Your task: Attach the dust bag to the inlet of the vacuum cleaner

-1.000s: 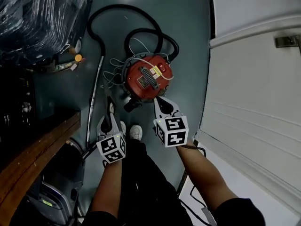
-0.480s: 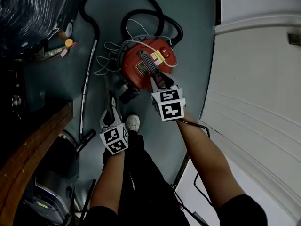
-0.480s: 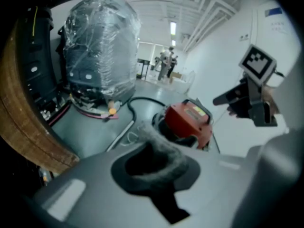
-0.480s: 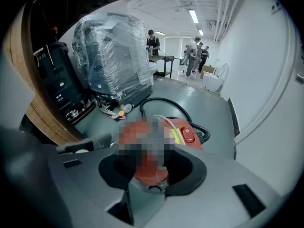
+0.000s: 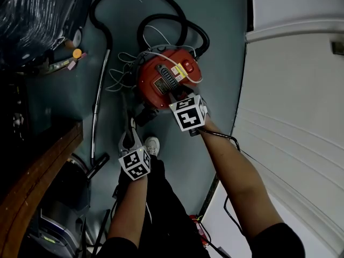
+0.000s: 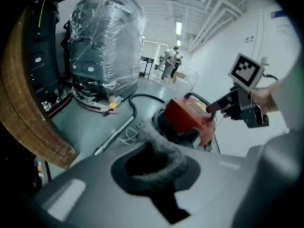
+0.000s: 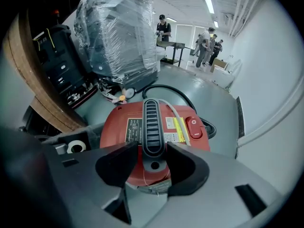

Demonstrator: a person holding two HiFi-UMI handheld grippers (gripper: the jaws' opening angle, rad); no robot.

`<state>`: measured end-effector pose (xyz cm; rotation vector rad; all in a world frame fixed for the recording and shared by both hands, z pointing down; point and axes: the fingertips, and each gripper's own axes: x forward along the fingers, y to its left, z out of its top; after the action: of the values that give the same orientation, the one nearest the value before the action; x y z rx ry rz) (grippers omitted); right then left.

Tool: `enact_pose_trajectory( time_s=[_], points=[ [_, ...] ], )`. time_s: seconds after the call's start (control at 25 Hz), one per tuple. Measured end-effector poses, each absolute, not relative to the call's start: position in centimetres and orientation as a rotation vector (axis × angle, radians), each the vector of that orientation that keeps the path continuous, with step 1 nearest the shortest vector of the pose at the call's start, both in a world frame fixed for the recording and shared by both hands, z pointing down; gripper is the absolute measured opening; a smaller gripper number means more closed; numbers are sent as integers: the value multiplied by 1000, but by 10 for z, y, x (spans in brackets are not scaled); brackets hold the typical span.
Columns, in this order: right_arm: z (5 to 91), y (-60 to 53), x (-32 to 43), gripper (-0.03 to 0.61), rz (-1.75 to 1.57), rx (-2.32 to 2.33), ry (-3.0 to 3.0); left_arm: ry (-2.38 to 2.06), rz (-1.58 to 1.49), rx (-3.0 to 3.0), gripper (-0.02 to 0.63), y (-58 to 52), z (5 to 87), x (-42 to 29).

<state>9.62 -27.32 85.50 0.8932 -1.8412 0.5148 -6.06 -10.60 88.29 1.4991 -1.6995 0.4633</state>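
The red vacuum cleaner [image 5: 156, 71] lies on the grey floor, its black ribbed handle [image 7: 153, 122] running across its lid. My right gripper [image 5: 174, 94] hangs just over the lid; in the right gripper view the right gripper [image 7: 152, 148] is open. Its jaws have just been opening and stand either side of the handle's near end, with gaps to it. My left gripper [image 5: 128, 133] is lower left of the vacuum, beside my shoe. In the left gripper view the left gripper [image 6: 154, 158] looks shut on a grey fuzzy piece [image 6: 159, 144]. No dust bag is plainly recognisable.
A black hose [image 5: 107, 15] loops behind the vacuum, and a metal wand [image 5: 99, 98] and white cable loops [image 5: 121, 77] lie to its left. A plastic-wrapped stack [image 5: 37, 15] and a wooden edge [image 5: 43, 165] are at left, a white wall [image 5: 290, 90] at right. People [image 7: 209, 44] stand far off.
The right gripper has moved up the picture onto the vacuum's lid and its jaws have spread. The left gripper has sunk a little and stays closed.
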Motion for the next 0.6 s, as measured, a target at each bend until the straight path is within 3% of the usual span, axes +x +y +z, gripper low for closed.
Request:
enact_pose_trajectory(
  time_s=[0.12,0.6],
  points=[
    [857,-273,99,152,484,895,-1804,-1724,456,1480,25,-107,886,-59],
    [861,-272,97,150,520,800,-1748,-1746,379,1331,25,-107,907,-48]
  ],
)
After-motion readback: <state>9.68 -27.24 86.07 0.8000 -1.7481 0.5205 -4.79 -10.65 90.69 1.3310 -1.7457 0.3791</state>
